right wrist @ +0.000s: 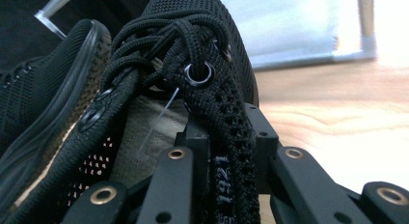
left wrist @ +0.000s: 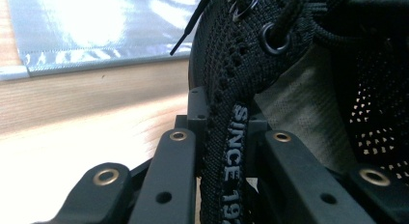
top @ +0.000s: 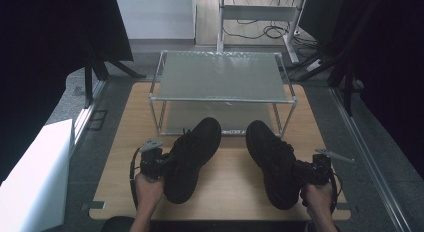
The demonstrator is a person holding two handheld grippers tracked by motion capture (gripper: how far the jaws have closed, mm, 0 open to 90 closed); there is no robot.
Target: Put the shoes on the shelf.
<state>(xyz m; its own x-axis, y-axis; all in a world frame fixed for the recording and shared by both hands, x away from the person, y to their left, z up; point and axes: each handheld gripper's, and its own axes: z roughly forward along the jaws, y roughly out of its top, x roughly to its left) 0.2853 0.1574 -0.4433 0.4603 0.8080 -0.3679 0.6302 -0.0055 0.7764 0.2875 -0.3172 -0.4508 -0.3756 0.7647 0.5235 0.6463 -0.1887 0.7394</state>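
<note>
Nearest the person, a black shoe is held in each gripper at the front of the wooden table (top: 125,157). The left gripper (top: 151,163) is pressed together on the collar of the left shoe (top: 192,157); in the left gripper view the knitted edge (left wrist: 231,151), lettered "SINCE", is seen pinched between the two black jaws. The right gripper (top: 314,171) is likewise clamped on the collar of the right shoe (top: 272,162), and in the right gripper view the woven rim (right wrist: 224,151) is trapped between the jaws just below a lace eyelet (right wrist: 198,73). The collar is probably chosen because it is a thin, firm lip that the jaws can bite, while the bulk of the shoe hangs free.

Both shoes are held side by side, a little apart, toes pointed away from the person and soles toward the table; whether they rest on the wood or are lifted slightly cannot be told. Such a hold keeps the pair aligned.

Just beyond the toes a two-tier metal rack (top: 222,98) is set, its lower shelf (top: 220,117) open toward the shoes. The pair seems to be lined up so that it can be slid onto that shelf.
</note>
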